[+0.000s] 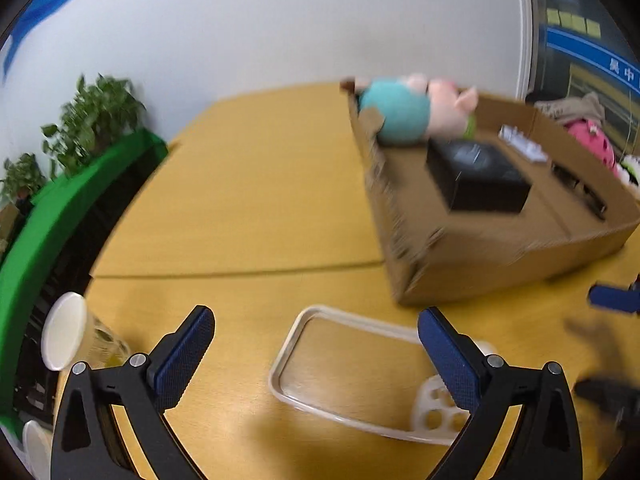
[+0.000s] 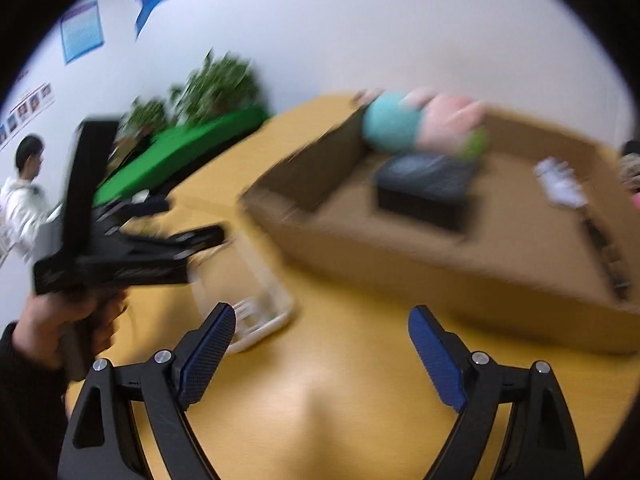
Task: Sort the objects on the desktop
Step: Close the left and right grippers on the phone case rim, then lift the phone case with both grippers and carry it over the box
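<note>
Left wrist: left gripper (image 1: 316,334) wide open, empty, over clear tray (image 1: 340,368) on desk (image 1: 248,208). Box (image 1: 500,240) beyond holds plush (image 1: 416,110), black case (image 1: 478,176).

Right wrist: right gripper (image 2: 322,338) agape, empty; blurred, box (image 2: 440,240) probably just ahead.

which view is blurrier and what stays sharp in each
Right wrist view is blurrier: the brown cardboard box and black rectangular box inside it smear heavily; left wrist view blurs mildly, the clear plastic tray readable. In both, each open blue-padded tool (left, right) stays sharp.
</note>
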`<state>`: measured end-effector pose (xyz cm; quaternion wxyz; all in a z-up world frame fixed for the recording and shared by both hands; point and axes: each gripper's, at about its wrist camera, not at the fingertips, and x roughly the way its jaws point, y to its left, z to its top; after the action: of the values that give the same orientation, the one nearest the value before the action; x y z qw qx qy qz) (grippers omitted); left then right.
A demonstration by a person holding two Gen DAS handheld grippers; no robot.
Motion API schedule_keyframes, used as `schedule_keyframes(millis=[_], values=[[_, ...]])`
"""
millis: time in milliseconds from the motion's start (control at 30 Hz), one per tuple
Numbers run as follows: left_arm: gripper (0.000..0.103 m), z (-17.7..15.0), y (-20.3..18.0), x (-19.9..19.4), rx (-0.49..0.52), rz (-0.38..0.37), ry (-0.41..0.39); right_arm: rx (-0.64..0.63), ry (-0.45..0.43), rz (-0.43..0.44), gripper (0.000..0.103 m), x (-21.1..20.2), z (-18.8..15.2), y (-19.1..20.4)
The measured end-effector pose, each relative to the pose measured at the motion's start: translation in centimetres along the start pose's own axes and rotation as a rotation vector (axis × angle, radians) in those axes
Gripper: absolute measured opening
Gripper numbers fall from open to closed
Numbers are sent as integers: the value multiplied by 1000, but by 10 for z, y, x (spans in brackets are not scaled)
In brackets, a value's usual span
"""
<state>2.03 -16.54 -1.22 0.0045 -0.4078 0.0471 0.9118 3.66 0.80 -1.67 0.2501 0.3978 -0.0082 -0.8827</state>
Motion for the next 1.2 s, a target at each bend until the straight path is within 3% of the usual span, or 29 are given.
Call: schedule_keyframes(millis=[67, 133, 167, 233, 267, 300, 333, 367, 467, 800, 900, 1033, 1200], values=[[99, -3, 4, 21, -6, -4, 65, -4, 44, 14, 88, 20, -1, 11], [78, -7, 3, 32, 1, -18, 103, -9, 84, 6, 84, 38, -1, 15], [73, -8, 4, 32, -7, -40, 94, -14, 99, -5, 79, 44, -2, 16], [41, -9, 6, 31, -36, -76, 96, -41, 120, -42, 73, 53, -4, 18], [33, -9, 7, 29, -41, -64, 95, -62, 119, -65, 71, 54, -6, 17], [15, -9, 6, 27, -39, -50, 97, -84, 114, -85, 64, 53, -8, 16], [7, -10, 6, 26, -41, -47, 103, -97, 112, -95, 58, 52, -9, 16], [7, -12, 5, 23, -49, -63, 108, -106, 112, -108, 45, 50, -10, 14], [4, -23, -11, 12, -26, -85, 107, -113, 106, -122, 32, 39, -17, 3], [4, -61, -85, -28, 10, -159, 84, -33, 114, -169, 27, -9, -48, -65], [4, -65, -107, -35, 1, -190, 81, -10, 119, -174, 12, -20, -55, -77], [4, -63, -130, -44, 11, -220, 70, 31, 114, -188, 10, -35, -65, -96], [4, -40, -152, -75, 53, -246, -12, 85, 60, -193, 9, -68, -69, -114]])
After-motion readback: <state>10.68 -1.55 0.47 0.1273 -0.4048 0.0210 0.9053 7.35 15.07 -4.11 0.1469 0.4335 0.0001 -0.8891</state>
